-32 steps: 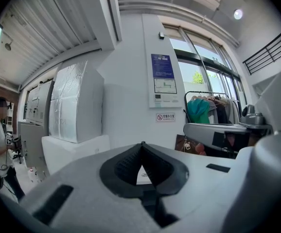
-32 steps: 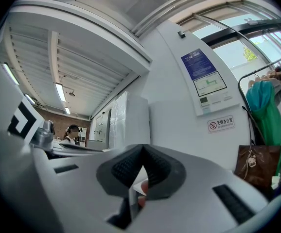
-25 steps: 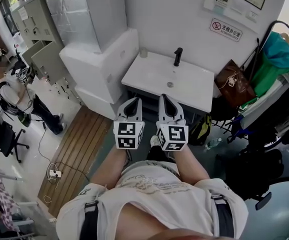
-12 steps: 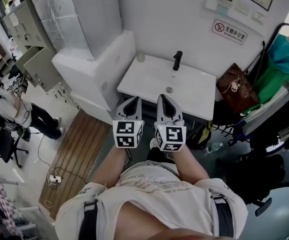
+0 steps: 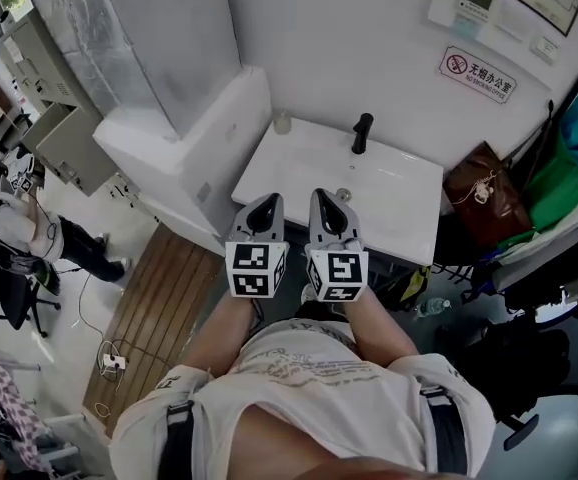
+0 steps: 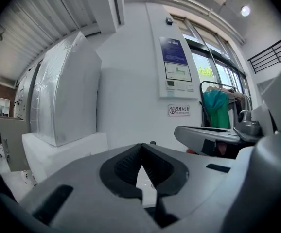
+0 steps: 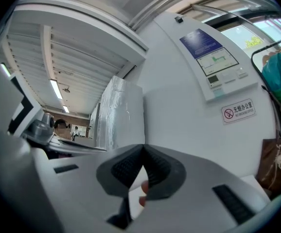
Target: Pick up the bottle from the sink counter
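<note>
A small pale bottle stands upright at the back left corner of the white sink counter, against the wall. A black faucet rises at the back middle, with the drain in front of it. My left gripper and right gripper are side by side over the counter's front edge, well short of the bottle. Both are shut with nothing held. In the left gripper view the left gripper has its jaws closed, and in the right gripper view the right gripper has its jaws closed too.
A large white wrapped appliance stands left of the sink. A brown bag and green clothing crowd the right side. A no-smoking sign hangs on the wall. A person stands far left beside wooden floor slats.
Both grippers have moved forward toward the sink, their tips now over the counter's front edge. The sink and bottle sit closer and more central in the head view. Jaws stayed shut.
</note>
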A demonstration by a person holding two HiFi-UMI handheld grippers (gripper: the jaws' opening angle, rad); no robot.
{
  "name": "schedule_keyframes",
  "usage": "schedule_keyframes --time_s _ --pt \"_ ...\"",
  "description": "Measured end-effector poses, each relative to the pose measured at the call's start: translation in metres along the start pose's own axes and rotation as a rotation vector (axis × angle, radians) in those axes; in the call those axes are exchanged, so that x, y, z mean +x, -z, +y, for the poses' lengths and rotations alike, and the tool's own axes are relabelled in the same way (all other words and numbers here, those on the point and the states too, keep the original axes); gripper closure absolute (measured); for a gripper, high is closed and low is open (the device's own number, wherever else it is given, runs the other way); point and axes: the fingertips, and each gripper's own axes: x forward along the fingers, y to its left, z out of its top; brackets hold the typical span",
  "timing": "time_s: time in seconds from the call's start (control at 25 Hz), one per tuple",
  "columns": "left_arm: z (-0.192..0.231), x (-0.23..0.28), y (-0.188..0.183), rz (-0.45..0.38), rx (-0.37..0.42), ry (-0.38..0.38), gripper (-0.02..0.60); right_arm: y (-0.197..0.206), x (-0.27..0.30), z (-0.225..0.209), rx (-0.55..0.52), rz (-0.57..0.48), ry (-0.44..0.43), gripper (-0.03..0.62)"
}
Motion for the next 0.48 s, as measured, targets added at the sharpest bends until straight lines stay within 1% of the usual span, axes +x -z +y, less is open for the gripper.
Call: schedule_keyframes --time_s 0.12,0.28,0.48 --pt "0.013 0.022 -0.005 0.000 0.000 -0.015 0.561 0.002 0.031 -0.005 -0.003 0.015 -0.028 0.571" --pt "0.035 0.050 -0.008 0.018 -0.024 -0.040 0.561 0.002 0.067 -0.012 0.012 0.029 -0.060 0.571" --pt "0.047 0.093 -0.013 0.027 -0.019 -0.052 0.561 0.010 0.102 -0.038 0.019 0.041 -0.065 0.571"
